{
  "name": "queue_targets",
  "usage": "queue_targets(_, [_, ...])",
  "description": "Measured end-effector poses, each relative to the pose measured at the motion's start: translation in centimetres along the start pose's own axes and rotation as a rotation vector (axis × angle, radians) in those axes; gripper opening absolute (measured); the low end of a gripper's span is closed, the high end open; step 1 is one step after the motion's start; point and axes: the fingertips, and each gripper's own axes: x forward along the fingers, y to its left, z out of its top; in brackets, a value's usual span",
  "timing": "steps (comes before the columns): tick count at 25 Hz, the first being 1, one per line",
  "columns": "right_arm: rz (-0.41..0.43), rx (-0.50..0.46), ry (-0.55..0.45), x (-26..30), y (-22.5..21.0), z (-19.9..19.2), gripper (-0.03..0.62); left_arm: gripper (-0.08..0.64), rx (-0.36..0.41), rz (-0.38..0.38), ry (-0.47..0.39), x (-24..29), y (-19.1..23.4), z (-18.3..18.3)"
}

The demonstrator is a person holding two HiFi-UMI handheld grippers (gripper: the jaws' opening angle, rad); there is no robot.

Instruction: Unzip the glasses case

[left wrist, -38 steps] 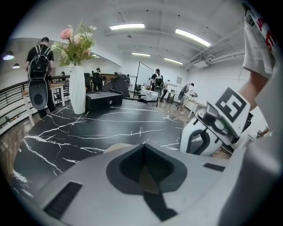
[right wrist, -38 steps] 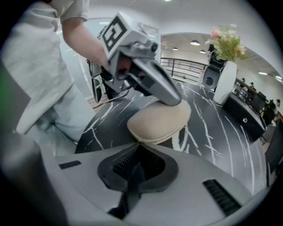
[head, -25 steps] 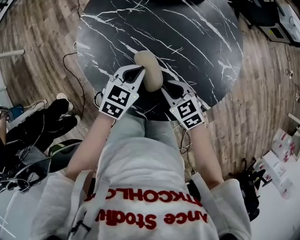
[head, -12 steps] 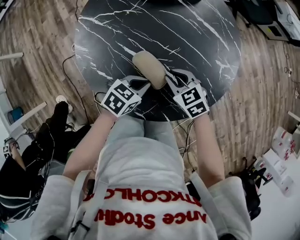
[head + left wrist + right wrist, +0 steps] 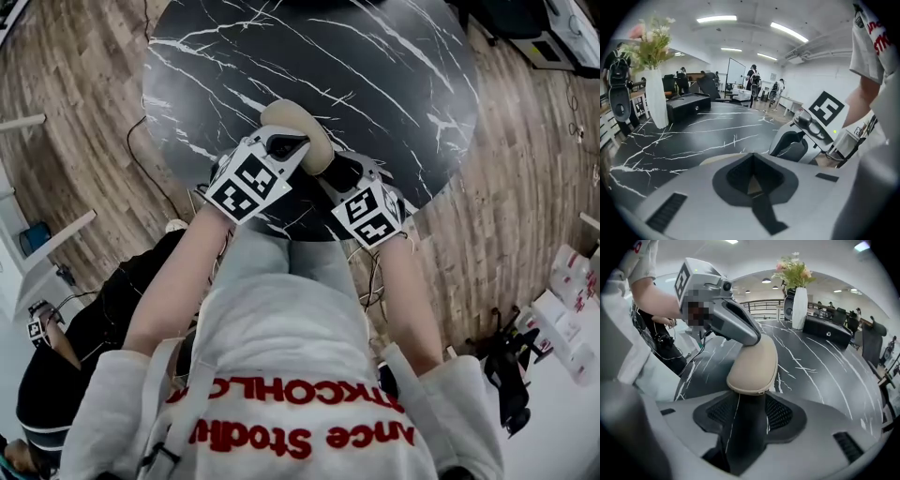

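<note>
Head view: a beige oval glasses case [image 5: 298, 129] lies by the near edge of a black, white-veined table [image 5: 375, 75], between the left gripper [image 5: 284, 148] and the right gripper [image 5: 334, 172]. Red print on the shirt [image 5: 300, 412] is upside down and only partly readable

Left gripper view: jaw tips together over the case [image 5: 710, 160]; whether they pinch anything cannot be told

Right gripper view: jaws wide and just opened, pads clear of the case's near end [image 5: 752, 364], where a zip seam runs round the edge
</note>
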Motion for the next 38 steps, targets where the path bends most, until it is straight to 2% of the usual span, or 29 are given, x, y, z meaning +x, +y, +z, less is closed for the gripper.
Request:
queue_targets(3, [-0.067,-0.026,-0.006,-0.1,0.1,-0.1,0.212,0.006,-0.030,0.001,-0.014,-0.1,0.1,-0.2])
queue_targets(7, [-0.092,-0.012,-0.013,-0.2,0.2,0.1,0.205,0.006,-0.027,0.024,-0.010,0.0,0.2,-0.2])
queue_targets(10, [-0.122,-0.015,-0.011,-0.3,0.1,0.1,0.148,0.006,-0.041,0.034,-0.009,0.0,0.4,-0.3])
queue_targets(14, [-0.140,-0.024,-0.002,-0.3,0.4,0.1,0.115,0.006,-0.050,0.043,-0.011,0.0,0.4,-0.3])
queue_targets(15, [-0.141,-0.045,0.001,-0.2,0.8,0.1,0.043,0.006,-0.052,0.047,-0.012,0.0,0.4,-0.4])
queue_targets(17, [-0.147,-0.065,0.005,0.0,1.3,0.0,0.043,0.006,-0.057,0.049,-0.016,0.0,0.4,-0.4])
queue_targets(19, [-0.139,-0.028,-0.002,0.0,1.5,0.0,0.043,0.006,-0.059,0.048,-0.019,0.0,0.4,-0.3])
queue_targets(23, [-0.071,-0.027,-0.002,0.6,3.2,0.3,0.044,0.006,-0.071,0.050,-0.026,-0.1,0.5,-0.4])
queue_targets(27, [-0.049,0.025,-0.029,0.3,3.2,0.4,0.044,0.006,-0.073,0.036,-0.031,0.0,0.5,-0.3])
queue_targets(29, [-0.063,0.093,-0.082,-0.9,2.2,1.1,0.043,0.006,-0.077,0.035,-0.021,-0.2,0.6,-0.5])
queue_targets(31, [-0.116,0.175,-0.165,-2.9,0.1,2.4,0.040,0.006,-0.086,0.069,-0.040,-1.0,1.1,-0.1])
queue_targets(34, [-0.220,0.236,-0.310,-6.9,-3.3,5.6,0.025,0.006,-0.075,0.144,-0.137,-3.2,2.4,2.1])
queue_targets(38, [-0.319,0.233,-0.501,-13.6,-5.8,11.4,0.017,0.006,-0.104,0.224,-0.295,-7.7,4.0,7.0])
